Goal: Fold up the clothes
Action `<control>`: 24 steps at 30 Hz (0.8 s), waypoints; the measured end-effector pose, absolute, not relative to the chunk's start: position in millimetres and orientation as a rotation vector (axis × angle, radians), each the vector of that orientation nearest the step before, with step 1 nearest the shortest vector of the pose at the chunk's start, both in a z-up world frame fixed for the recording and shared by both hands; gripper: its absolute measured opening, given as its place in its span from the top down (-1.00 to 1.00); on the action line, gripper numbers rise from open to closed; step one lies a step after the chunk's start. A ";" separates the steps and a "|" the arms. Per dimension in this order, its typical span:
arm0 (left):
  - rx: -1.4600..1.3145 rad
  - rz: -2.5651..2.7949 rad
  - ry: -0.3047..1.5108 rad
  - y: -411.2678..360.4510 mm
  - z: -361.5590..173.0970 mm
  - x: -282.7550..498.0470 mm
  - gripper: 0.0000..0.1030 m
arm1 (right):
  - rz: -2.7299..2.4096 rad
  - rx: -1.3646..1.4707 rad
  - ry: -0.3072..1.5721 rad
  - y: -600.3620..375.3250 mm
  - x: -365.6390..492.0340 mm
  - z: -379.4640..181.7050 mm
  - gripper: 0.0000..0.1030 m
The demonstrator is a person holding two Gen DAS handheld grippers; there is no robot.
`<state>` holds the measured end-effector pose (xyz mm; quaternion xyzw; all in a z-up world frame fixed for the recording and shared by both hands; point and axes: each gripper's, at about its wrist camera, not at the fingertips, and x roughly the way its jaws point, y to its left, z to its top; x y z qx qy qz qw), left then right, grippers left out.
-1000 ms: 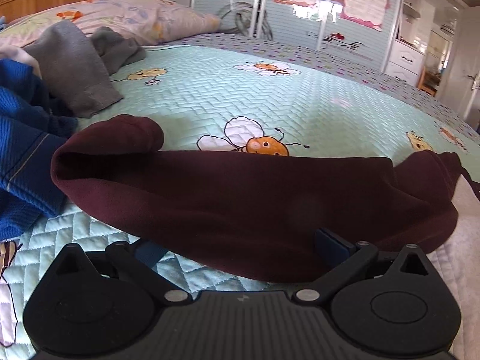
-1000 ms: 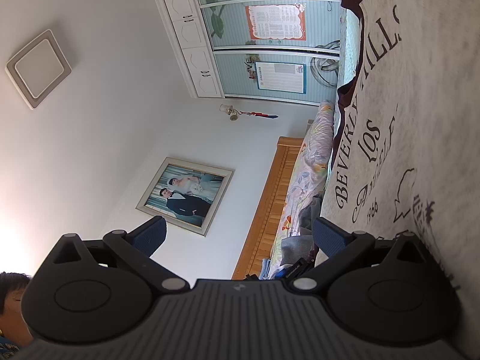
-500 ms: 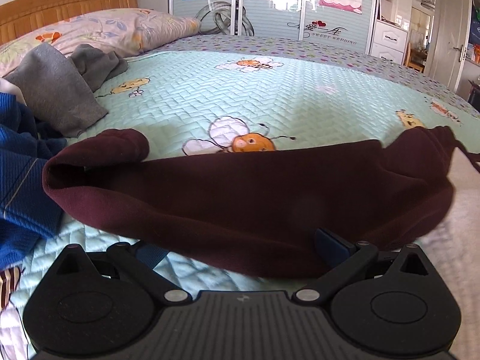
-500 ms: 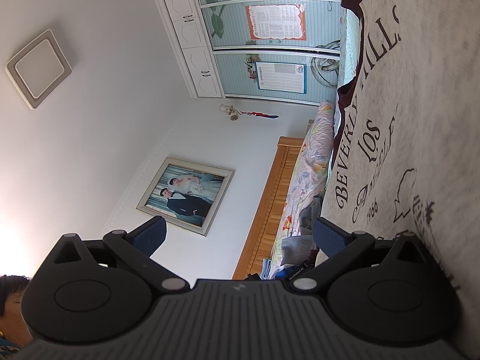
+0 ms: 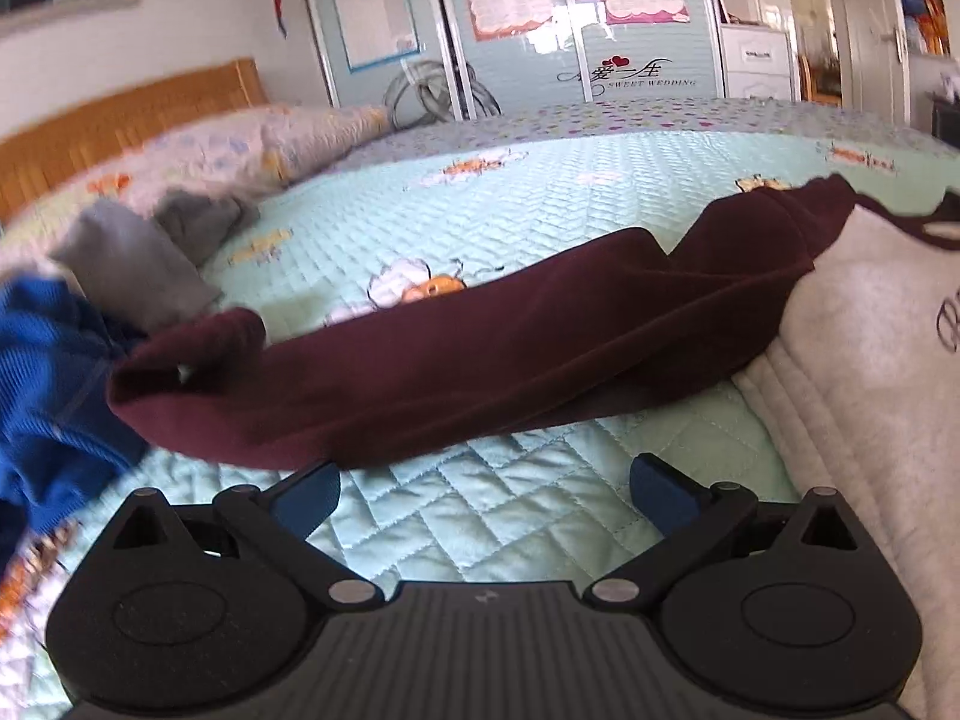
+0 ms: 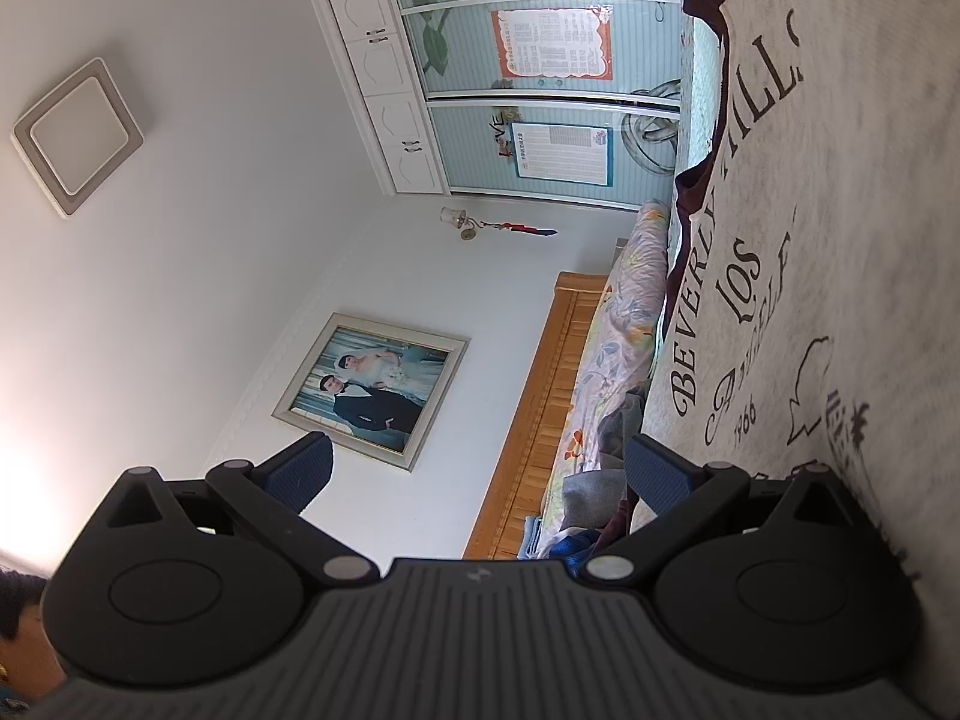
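A sweatshirt lies on the bed: its maroon sleeve [image 5: 480, 348] stretches across the left wrist view, and its light grey printed front [image 5: 870, 324] is at the right. My left gripper [image 5: 483, 489] is open and empty, just in front of the sleeve above the quilt. My right gripper [image 6: 477, 468] is open and empty, turned on its side, with its right finger close to the grey front [image 6: 810, 240] printed "BEVERLY HILLS". Whether it touches the cloth I cannot tell.
A blue garment [image 5: 42, 396] lies at the left, grey clothes [image 5: 138, 252] behind it, pillows [image 5: 240, 150] and a wooden headboard [image 5: 120, 120] beyond. The mint quilt [image 5: 540, 210] spreads behind the sleeve. Wardrobe doors [image 5: 540, 30] stand past the bed.
My left gripper has pulled back from the maroon sleeve and tilted up; both its fingers now stand clear over the quilt. The right gripper has not moved.
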<state>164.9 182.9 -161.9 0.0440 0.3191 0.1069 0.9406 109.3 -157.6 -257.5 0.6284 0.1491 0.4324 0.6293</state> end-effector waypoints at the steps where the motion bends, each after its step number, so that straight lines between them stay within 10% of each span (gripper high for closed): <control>1: 0.041 0.202 0.662 190.4 -161.8 165.7 -0.99 | 0.990 1.439 0.342 -157.1 108.9 -257.9 -0.99; 24: -0.073 0.166 0.675 206.7 -164.7 165.9 -0.99 | 0.975 1.456 0.346 -146.7 108.3 -261.6 -0.99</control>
